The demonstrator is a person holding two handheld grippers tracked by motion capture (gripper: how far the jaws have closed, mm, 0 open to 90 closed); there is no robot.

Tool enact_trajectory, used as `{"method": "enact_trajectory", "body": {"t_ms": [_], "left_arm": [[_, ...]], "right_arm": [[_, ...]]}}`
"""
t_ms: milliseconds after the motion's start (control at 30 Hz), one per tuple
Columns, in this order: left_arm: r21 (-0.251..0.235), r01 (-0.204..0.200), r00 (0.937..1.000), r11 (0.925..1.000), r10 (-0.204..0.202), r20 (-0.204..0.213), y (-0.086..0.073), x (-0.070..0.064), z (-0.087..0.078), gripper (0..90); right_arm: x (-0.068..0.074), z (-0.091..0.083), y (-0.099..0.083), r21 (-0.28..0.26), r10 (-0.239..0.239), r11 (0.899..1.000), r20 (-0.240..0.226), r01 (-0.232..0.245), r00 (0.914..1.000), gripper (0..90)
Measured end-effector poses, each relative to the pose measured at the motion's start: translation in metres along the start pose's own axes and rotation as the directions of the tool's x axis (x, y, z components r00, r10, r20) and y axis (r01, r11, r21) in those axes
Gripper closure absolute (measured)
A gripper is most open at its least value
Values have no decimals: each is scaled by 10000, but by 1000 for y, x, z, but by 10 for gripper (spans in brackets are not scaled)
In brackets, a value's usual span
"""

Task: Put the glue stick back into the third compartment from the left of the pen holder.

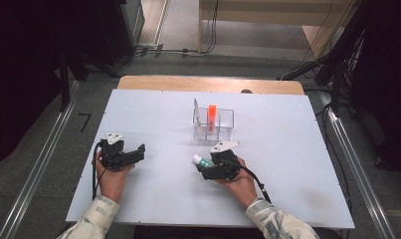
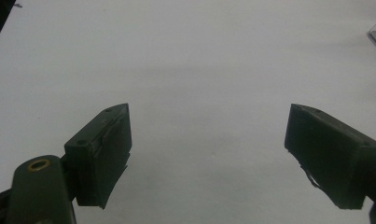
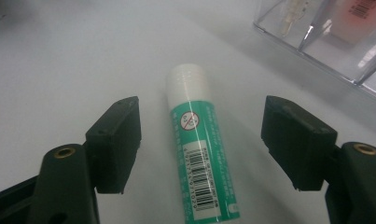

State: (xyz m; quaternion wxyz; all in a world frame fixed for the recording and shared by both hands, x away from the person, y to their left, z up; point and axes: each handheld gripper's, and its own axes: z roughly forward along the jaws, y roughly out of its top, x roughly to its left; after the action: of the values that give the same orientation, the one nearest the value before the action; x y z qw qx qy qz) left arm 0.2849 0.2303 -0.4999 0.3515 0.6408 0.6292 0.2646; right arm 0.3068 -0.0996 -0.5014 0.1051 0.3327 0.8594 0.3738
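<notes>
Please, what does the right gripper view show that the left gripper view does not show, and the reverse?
The right gripper view has a green tube with a white cap lying between the open jaws of the right gripper, untouched, and an orange item inside the clear plastic organiser. The left gripper view has the left gripper, open over bare surface. Both share the white table and a part of the organiser.

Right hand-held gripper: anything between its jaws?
Yes. In the right gripper view the right hand-held gripper stands open with the green glue stick lying on the table between its jaws, touching neither.
</notes>
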Motion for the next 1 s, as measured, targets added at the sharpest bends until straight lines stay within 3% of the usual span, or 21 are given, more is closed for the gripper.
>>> {"method": "enact_trajectory", "body": {"t_ms": [333,1000], "left_arm": [[0,-10,10000,10000,10,13,0,0,0,154],[-20,6,10000,10000,-6,24,0,0,0,154]], "right_arm": [[5,7,3,104,-280,9995,-181,282,9994,312],[7,16,4,308,-388,9987,-385,400,9985,352]]}}
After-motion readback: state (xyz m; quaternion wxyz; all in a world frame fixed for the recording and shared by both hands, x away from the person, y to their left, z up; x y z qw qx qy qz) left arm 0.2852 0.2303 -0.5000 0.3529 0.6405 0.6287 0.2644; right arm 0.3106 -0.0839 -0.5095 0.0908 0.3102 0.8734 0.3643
